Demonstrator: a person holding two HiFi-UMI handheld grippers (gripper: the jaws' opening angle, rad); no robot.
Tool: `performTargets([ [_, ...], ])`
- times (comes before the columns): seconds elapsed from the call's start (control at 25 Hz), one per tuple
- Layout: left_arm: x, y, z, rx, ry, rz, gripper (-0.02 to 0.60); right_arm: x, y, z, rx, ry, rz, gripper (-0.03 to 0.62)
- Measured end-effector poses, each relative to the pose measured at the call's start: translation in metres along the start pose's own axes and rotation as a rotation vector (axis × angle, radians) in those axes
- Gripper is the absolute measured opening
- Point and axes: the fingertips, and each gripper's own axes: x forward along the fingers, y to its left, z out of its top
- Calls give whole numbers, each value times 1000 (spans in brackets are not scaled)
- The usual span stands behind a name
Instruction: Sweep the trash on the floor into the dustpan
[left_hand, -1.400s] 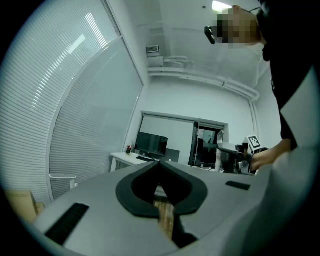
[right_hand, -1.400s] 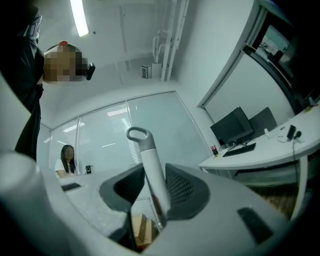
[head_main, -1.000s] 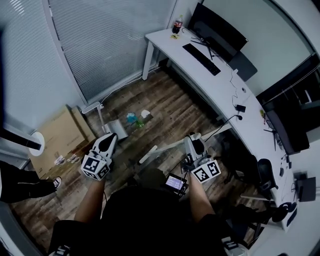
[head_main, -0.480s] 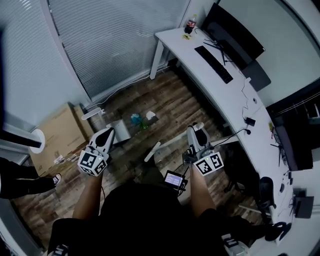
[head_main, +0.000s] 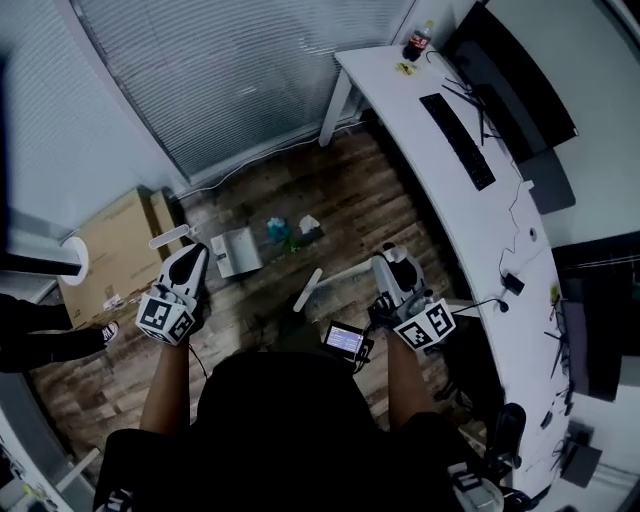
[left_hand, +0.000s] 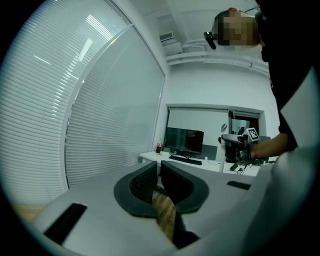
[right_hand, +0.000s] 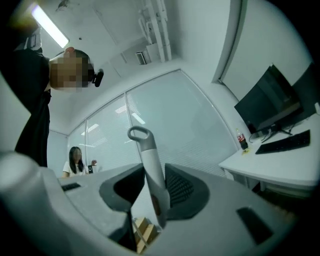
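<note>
- On the wooden floor (head_main: 340, 205) below a blind-covered window, the trash (head_main: 288, 232), blue-green scraps and a crumpled white piece, lies just beside the white dustpan (head_main: 237, 250), ahead of the standing person.
- The right gripper (head_main: 391, 262) pinches a white broom handle (head_main: 308, 290), its jaws pressed on the shaft below the loop end.
- The left gripper (head_main: 190, 260) carries nothing: its jaws have just been opening and stand a narrow slit apart, with floor showing between them.
- A cardboard box (head_main: 115, 250) sits beyond the left gripper; a long white desk (head_main: 450, 215) with keyboard (head_main: 457, 140) and monitor (head_main: 510, 75) runs past the right one.
</note>
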Motion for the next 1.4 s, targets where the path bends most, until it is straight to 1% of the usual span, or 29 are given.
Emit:
performTargets([
  [0.16, 16, 18, -5, 0, 35, 65, 31, 23, -29, 5, 17, 21, 96, 127],
  [0.28, 29, 30, -10, 19, 78, 96, 40, 39, -51, 6, 16, 43, 154, 127],
  [0.4, 37, 47, -14, 85, 147, 112, 60, 54, -73, 4, 13, 64, 198, 127],
  [0.52, 35, 68, -23, 188, 270, 100, 84, 70, -92, 0, 3, 97, 238, 127],
  [0.64, 27, 92, -42, 280, 437, 60, 110, 84, -109, -4, -8, 127, 278, 127],
  [0.72, 22, 106, -58, 346, 556, 14, 130, 92, -121, -6, -20, 144, 298, 127],
  [0.88, 11, 132, -102, 483, 815, -108, 156, 107, -144, -13, -61, 187, 305, 123],
  [0.96, 3, 144, -130, 529, 942, -174, 172, 113, -155, -16, -82, 210, 294, 121],
  [1.04, -4, 155, -152, 558, 1038, -226, 172, 118, -165, -21, -90, 233, 286, 121],
  [1.12, -7, 163, -166, 569, 1091, -258, 172, 122, -173, -25, -94, 252, 293, 121],
  [1.2, -7, 169, -176, 567, 1121, -280, 172, 127, -181, -28, -102, 276, 312, 120],
  [1.32, -7, 173, -188, 559, 1153, -310, 169, 134, -190, -37, -115, 327, 352, 120],
  [1.4, -6, 175, -192, 549, 1157, -315, 153, 138, -197, -43, -121, 356, 372, 118],
])
